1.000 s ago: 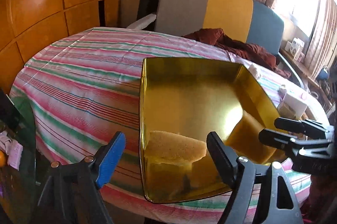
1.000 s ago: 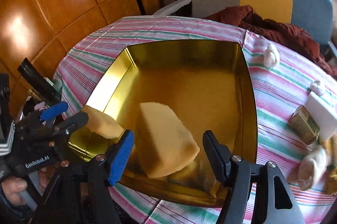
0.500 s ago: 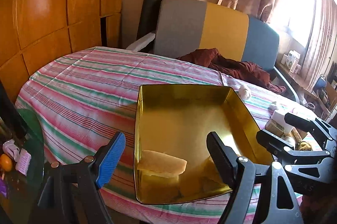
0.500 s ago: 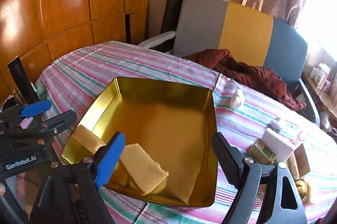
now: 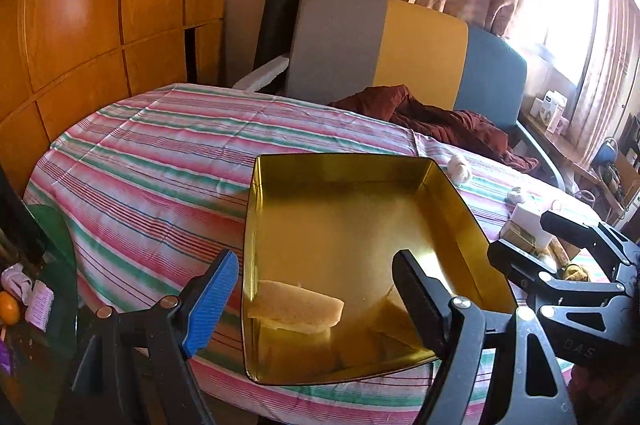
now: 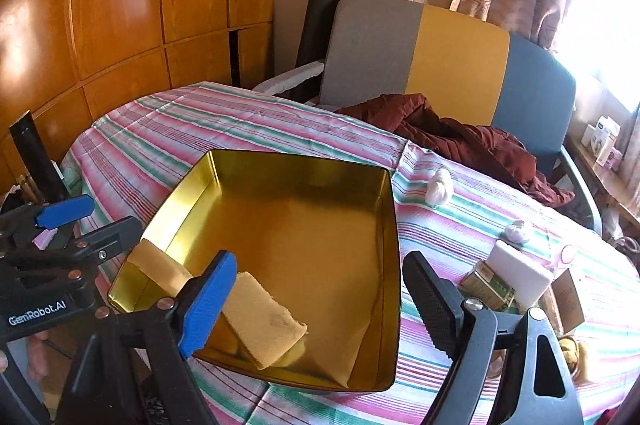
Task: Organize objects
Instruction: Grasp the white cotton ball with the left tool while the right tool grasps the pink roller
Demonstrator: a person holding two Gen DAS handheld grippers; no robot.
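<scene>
A shiny gold tin tray (image 5: 360,161) (image 6: 394,225) sits on the striped tablecloth. A yellow sponge (image 5: 296,307) (image 6: 264,321) lies in its near corner. My left gripper (image 5: 316,299) is open and empty, held above the tray's near edge. My right gripper (image 6: 320,299) is open and empty, also above the near edge. Each gripper shows in the other's view: the right one (image 5: 560,245), the left one (image 6: 80,221). On the cloth to the right lie a white block (image 6: 520,275), a green-gold box (image 6: 488,285) and white cotton balls (image 6: 440,185).
A dark red garment (image 6: 452,133) lies on the table's far side against a grey, yellow and blue chair back (image 6: 452,57). Wooden panels (image 6: 120,5) stand at left. Small clutter (image 5: 24,293) sits on a glass surface at the lower left.
Both grippers have pulled up and back from the tray, so it looks smaller and farther. The sponge stays in the tray. Both grippers stay open.
</scene>
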